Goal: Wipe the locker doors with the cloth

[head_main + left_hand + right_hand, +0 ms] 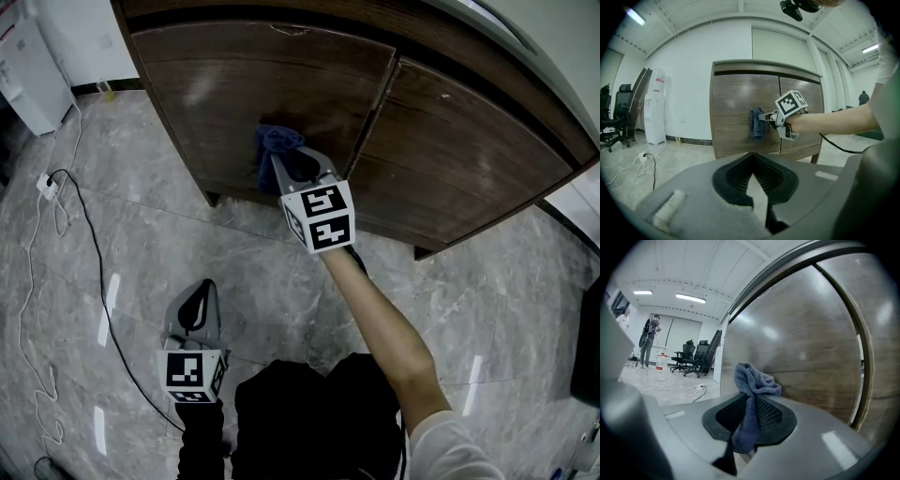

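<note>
Holding the left gripper (199, 292) low over the floor (141, 234), jaws closed together with nothing between them. Reaching forward on an outstretched arm with the right gripper (286, 169), jaws clamping the blue cloth (272, 141): one end hanging down between the pads, the bunched end sticking out past the tips. Holding that bunched end against the lower part of the left locker door (234, 84), close to the seam with the right door (459, 141).
</note>
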Available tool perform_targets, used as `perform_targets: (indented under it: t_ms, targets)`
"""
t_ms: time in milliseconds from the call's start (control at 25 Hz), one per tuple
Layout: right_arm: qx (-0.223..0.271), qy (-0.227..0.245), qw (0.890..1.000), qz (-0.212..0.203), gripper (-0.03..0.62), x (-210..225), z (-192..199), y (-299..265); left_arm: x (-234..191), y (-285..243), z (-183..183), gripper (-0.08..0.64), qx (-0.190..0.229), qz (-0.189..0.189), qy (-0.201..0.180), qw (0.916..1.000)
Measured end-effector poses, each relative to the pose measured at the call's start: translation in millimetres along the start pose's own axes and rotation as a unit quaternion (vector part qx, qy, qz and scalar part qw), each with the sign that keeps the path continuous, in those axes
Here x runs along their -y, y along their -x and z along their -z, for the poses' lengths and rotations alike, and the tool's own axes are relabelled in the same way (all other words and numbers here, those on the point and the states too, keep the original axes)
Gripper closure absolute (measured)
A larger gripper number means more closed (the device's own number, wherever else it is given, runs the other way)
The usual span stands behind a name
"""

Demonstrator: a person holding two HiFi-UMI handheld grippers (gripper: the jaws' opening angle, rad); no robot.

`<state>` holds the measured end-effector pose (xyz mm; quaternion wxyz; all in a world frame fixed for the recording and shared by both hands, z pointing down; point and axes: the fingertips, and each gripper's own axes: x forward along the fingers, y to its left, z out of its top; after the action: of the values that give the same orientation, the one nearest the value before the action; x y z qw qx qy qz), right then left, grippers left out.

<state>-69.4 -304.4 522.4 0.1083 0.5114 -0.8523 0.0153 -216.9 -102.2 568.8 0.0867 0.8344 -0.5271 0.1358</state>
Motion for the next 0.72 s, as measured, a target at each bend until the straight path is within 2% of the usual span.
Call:
perform_targets:
  t_ms: [320, 720]
  targets:
    - [-0.071, -0.024, 0.997, -0.01, 0.528, -10, 80, -17, -4, 1, 7, 0.558, -0.007, -0.003, 0.005, 1.0]
    - [-0.103, -0.008, 0.994, -0.02, 0.527, -23, 128, -34, -11, 1, 16, 0.558, -0.015, -0.007, 0.012, 0.9998]
